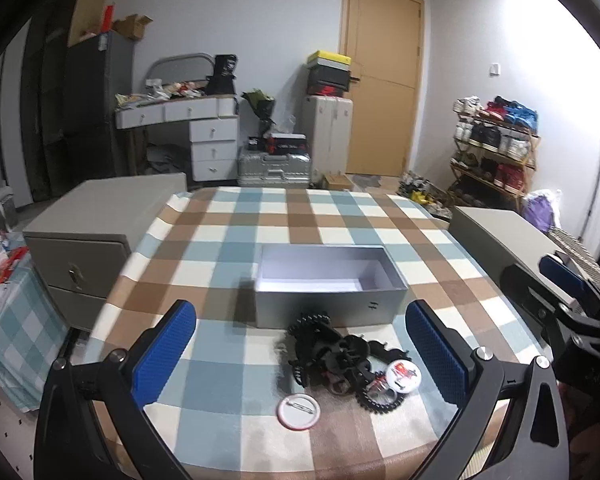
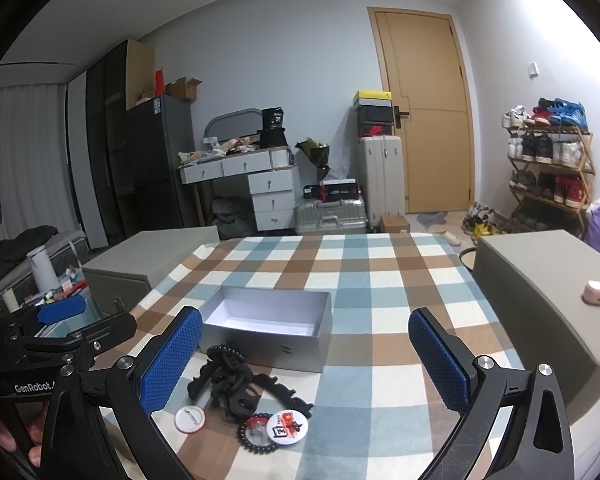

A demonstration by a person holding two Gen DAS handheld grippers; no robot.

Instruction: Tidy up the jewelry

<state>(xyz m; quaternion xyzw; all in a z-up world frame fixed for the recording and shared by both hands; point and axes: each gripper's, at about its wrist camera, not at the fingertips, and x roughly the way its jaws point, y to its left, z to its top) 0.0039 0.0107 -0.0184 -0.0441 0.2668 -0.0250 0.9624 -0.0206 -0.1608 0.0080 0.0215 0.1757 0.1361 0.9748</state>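
Progress: we are judging the task barely started; the grey box [image 1: 328, 280] is sitting empty, and every piece we can see is lying outside it.
Left to do: we are expecting to move the black pile [image 1: 332, 350], the bead bracelet [image 2: 260, 434] and both badges into the box.
Left tongs [image 1: 300, 354]: we are holding them spread wide, gripping nothing.
Right tongs [image 2: 306, 360]: we are holding them spread wide too, empty.
Jewelry, from the left tongs: the black pile is lying on the tabletop [image 1: 220, 240] between the blue pads, the box just beyond it.
Badges: the white badge [image 1: 297, 411] is lying nearest us; the printed badge [image 1: 403, 372] is lying close to the right pad.
Jewelry, from the right tongs: everything is lying toward the left pad.
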